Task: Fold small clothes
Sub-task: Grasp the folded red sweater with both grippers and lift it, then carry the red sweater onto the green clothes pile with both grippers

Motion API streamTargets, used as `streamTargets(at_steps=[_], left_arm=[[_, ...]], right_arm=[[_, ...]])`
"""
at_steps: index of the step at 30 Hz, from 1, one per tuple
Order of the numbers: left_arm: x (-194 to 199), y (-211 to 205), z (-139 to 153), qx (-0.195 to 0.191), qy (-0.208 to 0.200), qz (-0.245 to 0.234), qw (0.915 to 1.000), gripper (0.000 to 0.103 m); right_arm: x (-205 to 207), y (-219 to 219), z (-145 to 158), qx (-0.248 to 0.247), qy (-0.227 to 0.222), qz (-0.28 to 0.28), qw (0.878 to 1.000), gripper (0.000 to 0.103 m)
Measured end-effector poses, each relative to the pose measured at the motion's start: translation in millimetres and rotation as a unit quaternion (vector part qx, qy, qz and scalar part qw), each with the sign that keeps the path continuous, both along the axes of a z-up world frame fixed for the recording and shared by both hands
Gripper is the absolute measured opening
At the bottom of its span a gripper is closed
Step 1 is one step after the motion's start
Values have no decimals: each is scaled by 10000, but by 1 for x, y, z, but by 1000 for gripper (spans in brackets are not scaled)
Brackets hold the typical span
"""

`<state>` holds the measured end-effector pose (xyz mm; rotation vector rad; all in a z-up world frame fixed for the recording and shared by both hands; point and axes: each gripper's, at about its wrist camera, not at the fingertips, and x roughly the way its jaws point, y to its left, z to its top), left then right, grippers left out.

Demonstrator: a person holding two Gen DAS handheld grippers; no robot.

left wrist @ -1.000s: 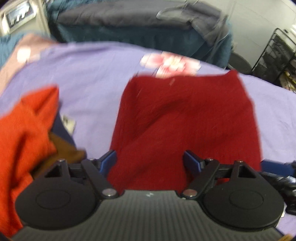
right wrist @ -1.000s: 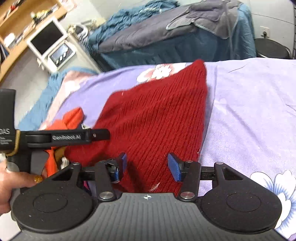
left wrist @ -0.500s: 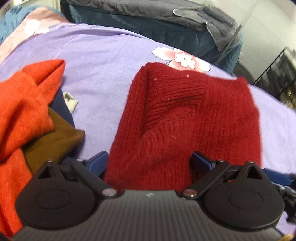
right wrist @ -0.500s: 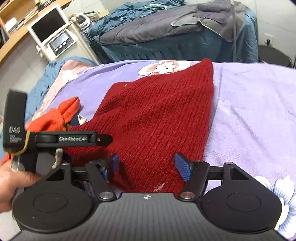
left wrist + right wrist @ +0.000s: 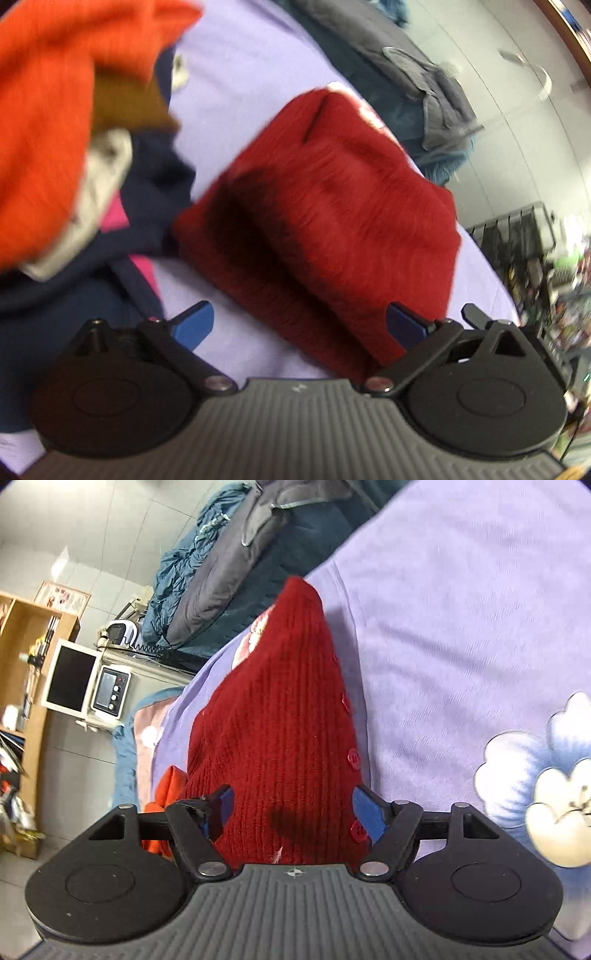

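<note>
A dark red knitted cardigan [image 5: 332, 206] lies folded on the lilac bedsheet [image 5: 240, 74]. My left gripper [image 5: 301, 323] hovers at its near-left corner; the jaws are opening, with the corner and bare sheet between the blue pads, nothing gripped. In the right wrist view the same cardigan [image 5: 280, 720] runs away from me, red buttons [image 5: 354, 757] along its right edge. My right gripper [image 5: 295, 808] stands wide open astride its near end, without pressing on it.
A heap of other clothes sits left of the cardigan: an orange knit [image 5: 44, 110], a brown piece [image 5: 125, 99], a navy garment [image 5: 55, 295]. Beyond the sheet [image 5: 461, 627] lie blue-grey bedding [image 5: 221, 583], a wooden shelf [image 5: 22, 657] and a monitor [image 5: 70, 674].
Both grippers' jaws have spread wider and both views have rolled and dropped closer to the cardigan. The left view has swung towards the clothes heap. The cardigan stays on the sheet.
</note>
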<state>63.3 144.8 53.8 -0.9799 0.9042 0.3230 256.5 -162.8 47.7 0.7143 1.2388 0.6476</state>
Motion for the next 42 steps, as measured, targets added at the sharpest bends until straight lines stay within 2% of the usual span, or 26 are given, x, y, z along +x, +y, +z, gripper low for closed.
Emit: streamTargets(at_steps=[4, 8, 11, 14, 16, 19, 21, 25, 28, 31, 35, 38, 42], left_arm=[[17, 6, -30, -67, -67, 236, 9997, 102], [27, 12, -32, 97, -365, 267, 9989, 102], [25, 15, -35, 57, -543, 322, 9980, 99], [24, 18, -38, -50, -600, 389, 9974, 83], [24, 16, -35, -114, -743, 422, 9963, 63], [25, 8, -22, 38, -877, 337, 9956, 50], [28, 5, -13, 2, -1006, 290, 9945, 47], [42, -12, 19, 60, -1359, -84, 9907, 46], [60, -41, 52, 44, -1661, -521, 9847, 46], [77, -90, 95, 91, -2043, -1181, 9717, 46], [102, -178, 145, 0, -2335, -2202, 9471, 47], [122, -254, 169, -226, -2360, -3026, 9232, 47], [139, -353, 186, -339, -2376, -4031, 8831, 47]], right_arm=[[18, 13, -22, 149, 160, -79, 9997, 103], [34, 36, -29, 300, 23, 35, 9995, 103], [41, 47, -34, 382, 66, 37, 9992, 103], [40, 50, -32, 387, 74, -3, 9992, 103], [37, 48, -27, 344, -17, -11, 9994, 100], [31, 46, -13, 294, -282, -59, 9992, 91], [27, 45, 4, 317, -509, -146, 9981, 89], [24, 31, 56, 252, -1235, -10, 9920, 87], [27, -9, 97, 282, -1538, -57, 9877, 86], [23, -71, 134, 313, -1689, -351, 9845, 86], [4, -179, 186, 306, -1806, -936, 9786, 86], [-15, -266, 216, 128, -1876, -1317, 9733, 86], [-43, -371, 237, -122, -1907, -1770, 9655, 86]])
